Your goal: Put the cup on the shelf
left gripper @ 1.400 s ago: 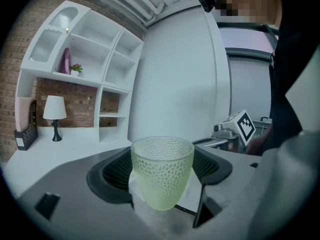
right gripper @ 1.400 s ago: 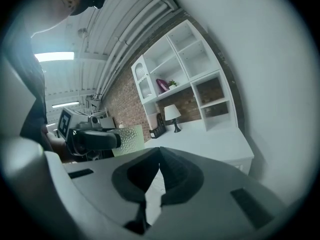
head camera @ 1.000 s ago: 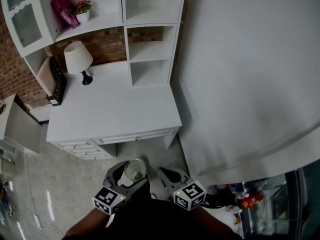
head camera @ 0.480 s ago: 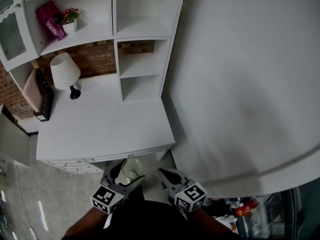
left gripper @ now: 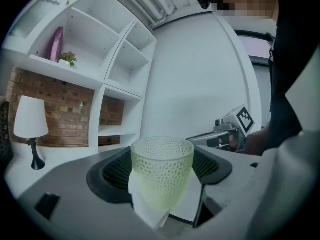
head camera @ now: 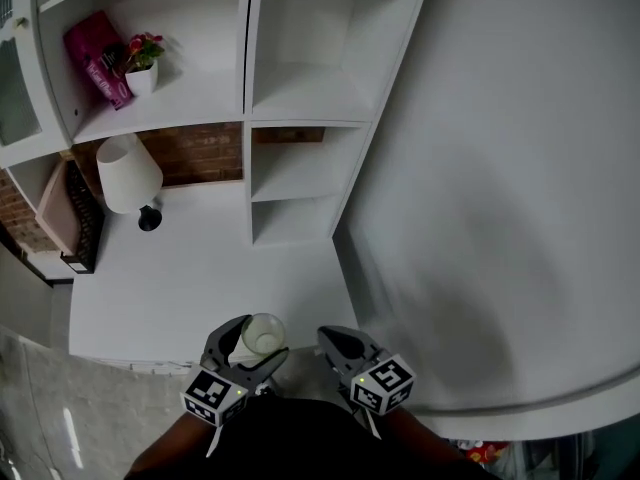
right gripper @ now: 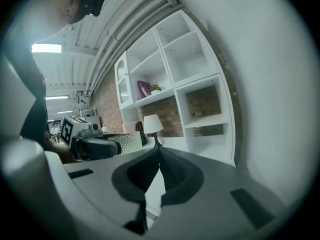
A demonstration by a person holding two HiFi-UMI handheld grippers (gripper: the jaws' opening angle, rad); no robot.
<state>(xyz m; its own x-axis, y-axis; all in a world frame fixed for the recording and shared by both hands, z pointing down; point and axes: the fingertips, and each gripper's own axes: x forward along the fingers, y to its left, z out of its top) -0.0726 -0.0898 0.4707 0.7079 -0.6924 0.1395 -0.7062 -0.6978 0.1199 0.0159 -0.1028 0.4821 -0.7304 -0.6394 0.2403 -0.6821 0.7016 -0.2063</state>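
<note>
A pale green textured cup (left gripper: 161, 174) stands upright between the jaws of my left gripper (left gripper: 162, 184), which is shut on it. In the head view the cup (head camera: 260, 335) hangs over the front edge of the white desk (head camera: 200, 288), held by the left gripper (head camera: 250, 346). The white shelf unit (head camera: 300, 93) with open compartments rises at the back of the desk. My right gripper (head camera: 335, 343) hovers just right of the cup, jaws closed together and empty. From the right gripper view (right gripper: 159, 154) the cup (right gripper: 125, 143) shows at the left.
A white lamp (head camera: 130, 173) stands at the desk's back left. A pink box (head camera: 95, 58) and a small potted plant (head camera: 142, 63) occupy the upper left shelf. A dark rack (head camera: 85, 228) leans at the desk's left. A large white wall (head camera: 500, 188) stands on the right.
The view has closed in on the desk: both grippers, with the cup, now sit over its front edge, and the shelves appear larger and closer.
</note>
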